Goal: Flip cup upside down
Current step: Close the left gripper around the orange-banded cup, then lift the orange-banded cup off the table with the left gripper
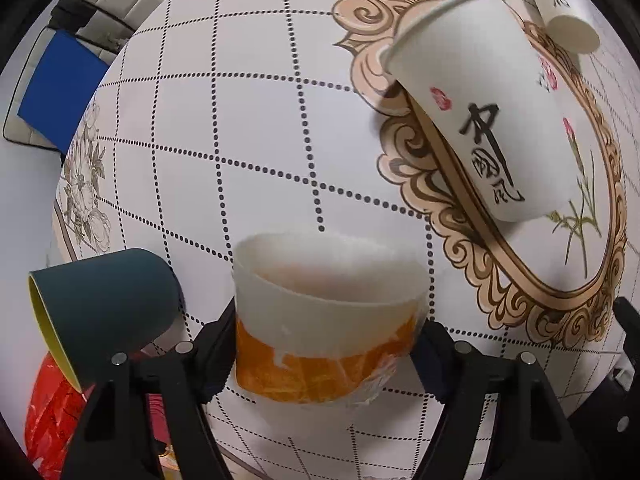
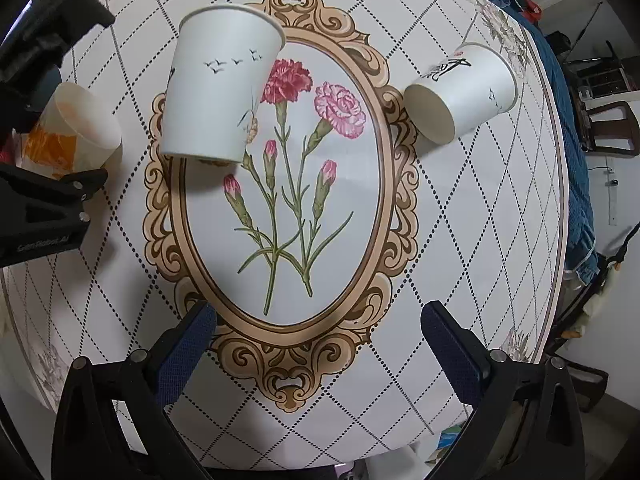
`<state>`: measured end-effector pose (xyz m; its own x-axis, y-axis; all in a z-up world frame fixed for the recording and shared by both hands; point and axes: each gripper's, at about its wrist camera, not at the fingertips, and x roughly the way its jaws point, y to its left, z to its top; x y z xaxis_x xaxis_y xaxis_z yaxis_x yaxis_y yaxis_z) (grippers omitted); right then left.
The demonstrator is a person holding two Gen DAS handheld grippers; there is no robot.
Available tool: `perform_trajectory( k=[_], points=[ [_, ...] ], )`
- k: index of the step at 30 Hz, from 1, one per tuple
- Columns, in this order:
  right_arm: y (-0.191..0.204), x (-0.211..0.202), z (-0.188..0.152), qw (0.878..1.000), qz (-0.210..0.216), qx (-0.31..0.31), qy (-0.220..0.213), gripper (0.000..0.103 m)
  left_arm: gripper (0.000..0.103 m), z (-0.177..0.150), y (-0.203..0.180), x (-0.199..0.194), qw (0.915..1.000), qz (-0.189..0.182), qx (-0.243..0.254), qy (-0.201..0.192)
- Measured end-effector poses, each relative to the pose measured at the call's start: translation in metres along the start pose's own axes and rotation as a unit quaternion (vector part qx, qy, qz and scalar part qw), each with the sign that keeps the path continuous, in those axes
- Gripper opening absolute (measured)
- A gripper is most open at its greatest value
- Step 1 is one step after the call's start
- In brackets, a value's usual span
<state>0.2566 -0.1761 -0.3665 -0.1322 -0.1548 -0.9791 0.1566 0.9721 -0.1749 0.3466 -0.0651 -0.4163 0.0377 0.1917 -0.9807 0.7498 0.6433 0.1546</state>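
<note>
My left gripper is shut on a white cup with an orange band, held above the table with its flat base facing away from me. The same cup and the left gripper show at the left edge of the right wrist view. My right gripper is open and empty above the near end of the flower medallion. Two white paper cups with black calligraphy stand upside down on the table, one at the medallion's far left, the other at its far right.
A dark teal cup with a yellow inside stands upside down at the left, over a red object. The round table has a dotted grid cloth. A blue-seated chair and room clutter lie beyond the table edge.
</note>
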Motion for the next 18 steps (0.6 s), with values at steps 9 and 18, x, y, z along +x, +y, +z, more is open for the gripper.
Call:
perform_trajectory(
  k=[9, 18],
  points=[
    [0.000, -0.001, 0.001, 1.000, 0.001, 0.006, 0.002, 0.103, 0.072, -0.011, 0.012, 0.004, 0.9986, -0.019, -0.049, -0.008],
    [-0.007, 0.002, -0.008, 1.000, 0.004, 0.024, 0.009, 0.103, 0.072, -0.043, 0.038, -0.019, 0.9884, -0.086, -0.124, -0.018]
  ],
)
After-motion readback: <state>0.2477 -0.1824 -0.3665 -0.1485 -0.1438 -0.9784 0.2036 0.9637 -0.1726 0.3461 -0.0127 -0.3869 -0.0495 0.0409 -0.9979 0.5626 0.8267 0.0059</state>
